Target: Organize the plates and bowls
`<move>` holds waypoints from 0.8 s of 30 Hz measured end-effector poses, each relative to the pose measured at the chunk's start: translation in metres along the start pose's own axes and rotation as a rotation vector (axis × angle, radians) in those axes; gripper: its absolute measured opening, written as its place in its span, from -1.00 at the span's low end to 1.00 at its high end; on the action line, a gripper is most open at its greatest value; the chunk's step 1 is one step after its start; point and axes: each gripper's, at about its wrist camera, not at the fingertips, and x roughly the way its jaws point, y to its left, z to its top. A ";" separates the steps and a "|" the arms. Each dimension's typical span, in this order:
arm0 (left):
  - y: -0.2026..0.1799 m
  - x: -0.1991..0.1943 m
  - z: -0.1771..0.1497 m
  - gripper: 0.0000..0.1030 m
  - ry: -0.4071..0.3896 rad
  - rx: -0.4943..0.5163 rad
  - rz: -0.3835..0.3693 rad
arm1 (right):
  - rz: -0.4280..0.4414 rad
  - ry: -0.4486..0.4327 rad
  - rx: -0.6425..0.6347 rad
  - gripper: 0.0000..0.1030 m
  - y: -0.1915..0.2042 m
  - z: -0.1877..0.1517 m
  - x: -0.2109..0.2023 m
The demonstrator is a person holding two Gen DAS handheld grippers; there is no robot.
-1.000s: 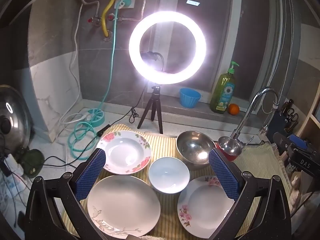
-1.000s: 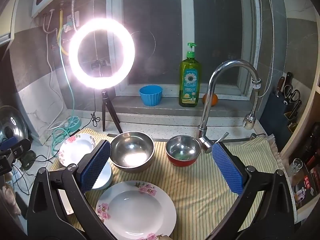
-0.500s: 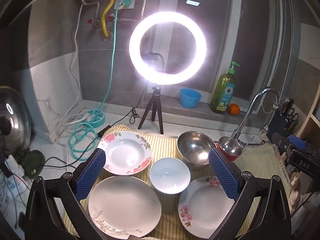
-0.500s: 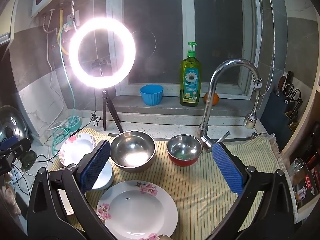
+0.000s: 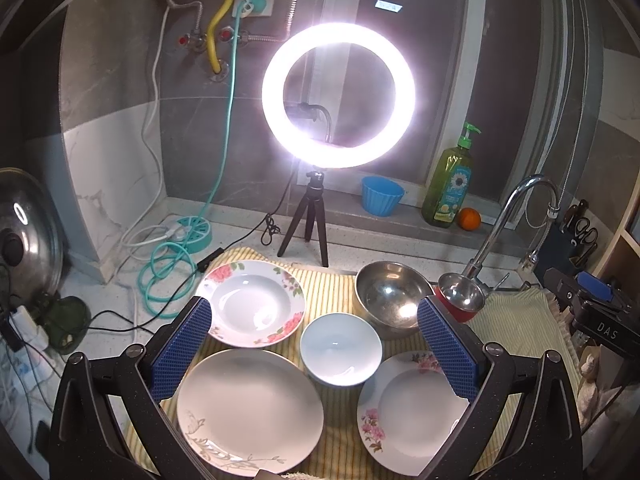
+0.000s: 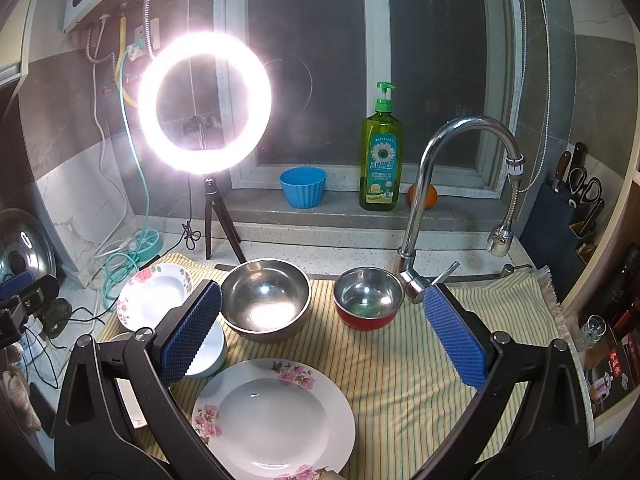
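On a yellow striped cloth [image 5: 328, 292] lie a flowered deep plate [image 5: 254, 304] at the back left, a plain large plate [image 5: 250, 412] at the front left, a white bowl [image 5: 340, 350] in the middle, a second flowered plate [image 5: 412, 412] at the front right, a large steel bowl [image 5: 390, 298] and a small red-sided steel bowl [image 5: 460, 296]. My left gripper [image 5: 316, 356] is open above the white bowl, holding nothing. My right gripper [image 6: 324, 340] is open and empty above the cloth, between the flowered plate [image 6: 274, 420], the steel bowl [image 6: 266, 300] and the red bowl [image 6: 368, 300].
A lit ring light on a tripod [image 5: 308, 220] stands behind the cloth. A faucet [image 6: 424, 200] rises behind the red bowl. A blue cup [image 6: 303, 192], soap bottle [image 6: 381, 160] and orange [image 5: 469, 219] sit on the sill. Cables [image 5: 160, 272] lie left; a knife block [image 6: 560, 216] stands right.
Both views have shifted only slightly; the dishes sit a touch further right in each. Nothing was grasped or moved.
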 end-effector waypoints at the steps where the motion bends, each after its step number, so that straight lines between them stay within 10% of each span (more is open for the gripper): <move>1: 0.000 0.000 -0.001 0.98 -0.002 -0.001 0.000 | 0.001 0.002 0.000 1.00 0.001 0.000 0.000; 24: 0.002 -0.004 -0.001 0.98 -0.009 -0.006 0.006 | 0.001 -0.003 -0.002 1.00 0.000 -0.002 -0.001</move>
